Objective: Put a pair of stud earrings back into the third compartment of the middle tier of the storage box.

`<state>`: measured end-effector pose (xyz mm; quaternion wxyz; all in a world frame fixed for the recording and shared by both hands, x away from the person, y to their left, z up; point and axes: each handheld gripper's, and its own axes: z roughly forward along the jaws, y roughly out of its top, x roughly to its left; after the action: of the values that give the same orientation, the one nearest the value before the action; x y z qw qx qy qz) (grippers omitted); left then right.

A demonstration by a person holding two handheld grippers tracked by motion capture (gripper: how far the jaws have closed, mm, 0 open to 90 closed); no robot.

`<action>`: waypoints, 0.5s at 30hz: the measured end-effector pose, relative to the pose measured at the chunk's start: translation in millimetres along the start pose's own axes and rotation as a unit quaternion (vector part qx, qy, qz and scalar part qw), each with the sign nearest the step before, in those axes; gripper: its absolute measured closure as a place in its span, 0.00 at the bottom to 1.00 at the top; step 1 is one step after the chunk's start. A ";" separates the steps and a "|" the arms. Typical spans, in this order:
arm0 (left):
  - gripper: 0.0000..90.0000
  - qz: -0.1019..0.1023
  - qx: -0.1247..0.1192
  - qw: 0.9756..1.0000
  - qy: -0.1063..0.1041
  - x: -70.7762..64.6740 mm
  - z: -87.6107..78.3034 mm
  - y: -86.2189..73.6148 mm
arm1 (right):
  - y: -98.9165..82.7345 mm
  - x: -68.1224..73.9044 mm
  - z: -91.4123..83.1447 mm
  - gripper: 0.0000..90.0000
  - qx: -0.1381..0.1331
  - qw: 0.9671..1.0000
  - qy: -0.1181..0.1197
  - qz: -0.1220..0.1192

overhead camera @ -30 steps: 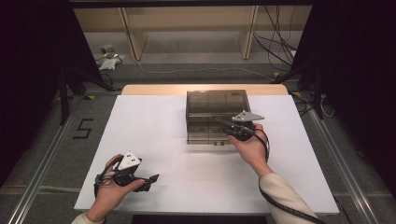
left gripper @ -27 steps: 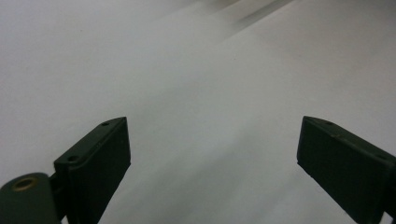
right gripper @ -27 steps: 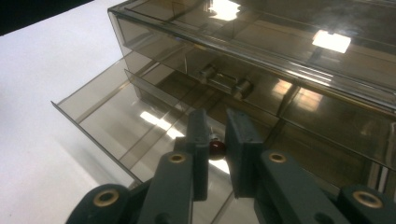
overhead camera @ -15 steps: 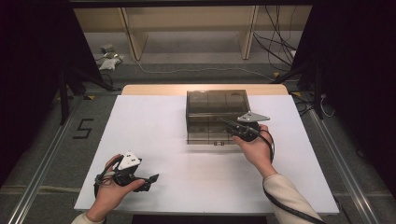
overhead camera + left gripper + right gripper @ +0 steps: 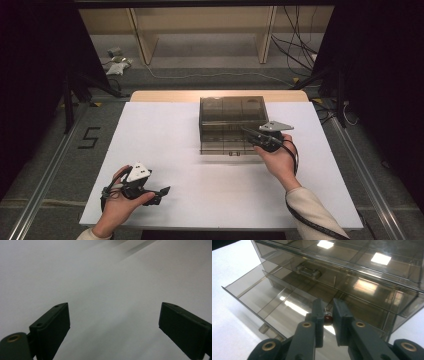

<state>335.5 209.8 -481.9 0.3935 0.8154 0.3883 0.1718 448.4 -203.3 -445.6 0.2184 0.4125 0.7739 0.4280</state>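
white tabletop [image 5: 165, 130], smoky drawer box [image 5: 232, 122] at upper centre with its bottom drawer [image 5: 269, 302] pulled out; right gripper [image 5: 327, 315] has crept in over it, pinching a tiny red bead [image 5: 328, 319], so drop-off looks close, left gripper [image 5: 113, 322] spread idle.

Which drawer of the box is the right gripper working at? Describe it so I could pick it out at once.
On the white table stands a smoky see-through drawer box. Its bottom drawer is pulled out toward the person, while the drawer above, with a clear handle, sits pushed in. The right gripper hangs over that open drawer with a small red thing between its jaws.
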 end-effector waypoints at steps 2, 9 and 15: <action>0.11 0.000 0.000 1.000 0.001 -0.1 0.0 0.0 | -0.8 -1.3 -0.4 0.90 0.001 1.000 -0.002 -0.001; 0.11 0.000 -0.001 1.000 0.001 -0.1 -0.2 0.0 | -3.1 -3.9 -0.7 0.90 0.005 1.000 -0.007 0.000; 0.11 0.000 -0.001 1.000 0.000 -0.2 -0.2 0.1 | -4.2 -5.8 -0.4 0.90 0.007 1.000 -0.012 -0.005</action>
<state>335.3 209.7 -481.7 0.3946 0.8150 0.3879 0.1719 449.5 -209.6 -449.1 0.2265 0.4155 0.7764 0.4163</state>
